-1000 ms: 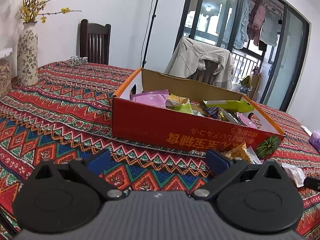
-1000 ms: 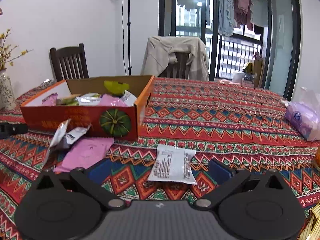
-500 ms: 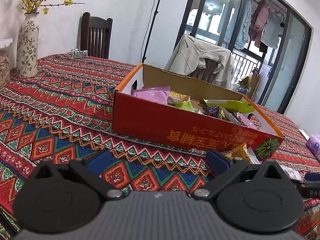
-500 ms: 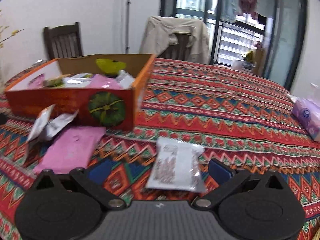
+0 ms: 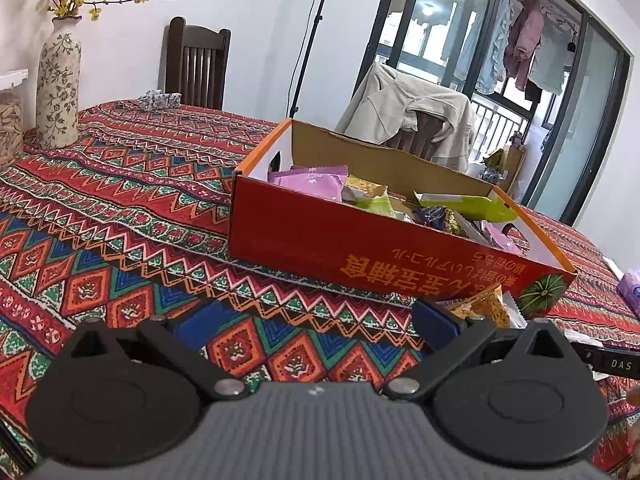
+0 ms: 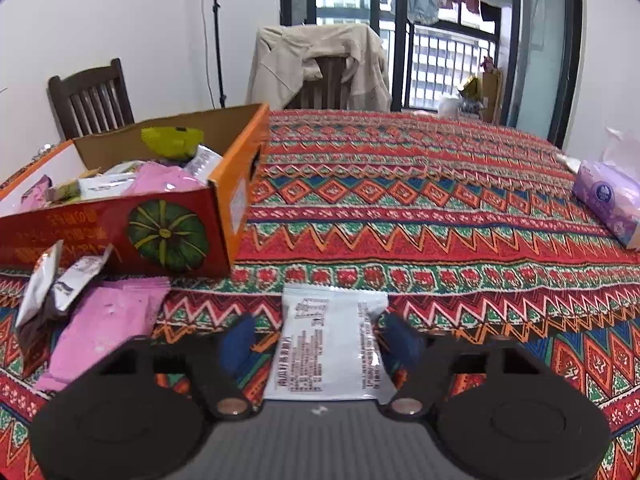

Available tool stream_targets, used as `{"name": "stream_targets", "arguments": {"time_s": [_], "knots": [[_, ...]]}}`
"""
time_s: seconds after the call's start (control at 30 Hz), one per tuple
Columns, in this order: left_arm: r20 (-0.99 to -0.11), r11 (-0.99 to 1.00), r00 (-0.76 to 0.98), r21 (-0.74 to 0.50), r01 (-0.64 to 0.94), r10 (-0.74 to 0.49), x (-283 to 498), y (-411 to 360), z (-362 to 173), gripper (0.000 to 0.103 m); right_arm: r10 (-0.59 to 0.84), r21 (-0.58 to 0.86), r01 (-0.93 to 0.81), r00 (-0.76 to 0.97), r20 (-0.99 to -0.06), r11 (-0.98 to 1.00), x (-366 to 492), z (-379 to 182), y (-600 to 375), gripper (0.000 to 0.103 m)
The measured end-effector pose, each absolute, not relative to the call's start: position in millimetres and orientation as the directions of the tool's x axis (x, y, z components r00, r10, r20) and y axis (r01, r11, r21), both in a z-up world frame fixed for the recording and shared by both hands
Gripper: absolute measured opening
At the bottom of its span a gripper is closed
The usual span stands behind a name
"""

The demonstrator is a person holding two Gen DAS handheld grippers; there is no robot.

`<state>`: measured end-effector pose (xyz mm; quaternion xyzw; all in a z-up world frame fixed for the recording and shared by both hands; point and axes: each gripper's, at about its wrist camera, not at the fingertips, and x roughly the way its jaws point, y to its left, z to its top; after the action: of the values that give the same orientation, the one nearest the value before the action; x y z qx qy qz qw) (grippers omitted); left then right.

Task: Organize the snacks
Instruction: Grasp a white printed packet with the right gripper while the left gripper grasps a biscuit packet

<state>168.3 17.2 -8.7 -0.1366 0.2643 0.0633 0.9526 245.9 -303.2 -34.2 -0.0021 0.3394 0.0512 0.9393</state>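
A red and orange cardboard box holds several snack packets and also shows in the right wrist view. My left gripper is open and empty over the patterned tablecloth, in front of the box. An orange snack packet lies by its right finger. My right gripper has its blue fingers on either side of a white snack packet that lies flat on the cloth; the jaws are narrowing and I cannot see them touching it. A pink packet and silver packets lie to the left.
A flowered vase and a jar stand at the far left. A purple tissue pack lies at the right. Chairs, one draped with a beige jacket, stand behind the table.
My right gripper has moved forward and down over the white packet and its fingers have closed in around it. My left gripper has shifted slightly and stays open.
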Motion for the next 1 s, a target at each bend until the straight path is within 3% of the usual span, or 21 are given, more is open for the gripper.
{"name": "stream_targets", "arguments": {"time_s": [0.03,0.17,0.6,0.77,1.0], "knots": [[-0.520,0.955,0.853,-0.226,-0.193,0.050,168,17,-9,0.103,0.093,0.024,-0.100,0.772,-0.629,0.995,244,-34,-302,0.045],[-0.523,0.955,0.851,-0.219,-0.197,0.056,169,16,-9,0.103,0.085,-0.016,-0.116,0.805,-0.587,0.993,229,-36,-295,0.040],[-0.506,0.969,0.857,-0.147,-0.199,0.099,166,-1,-2,0.103,0.100,-0.021,-0.121,0.899,-0.427,0.992,200,-20,-296,0.040],[-0.488,0.976,0.872,-0.167,-0.138,0.040,163,-21,15,0.103,0.108,-0.019,-0.127,0.906,-0.410,0.992,198,-18,-295,0.040],[-0.505,0.995,0.863,-0.092,-0.044,-0.009,172,-64,19,0.103,0.118,-0.002,-0.129,0.907,-0.404,0.992,197,-18,-298,0.040]]}}
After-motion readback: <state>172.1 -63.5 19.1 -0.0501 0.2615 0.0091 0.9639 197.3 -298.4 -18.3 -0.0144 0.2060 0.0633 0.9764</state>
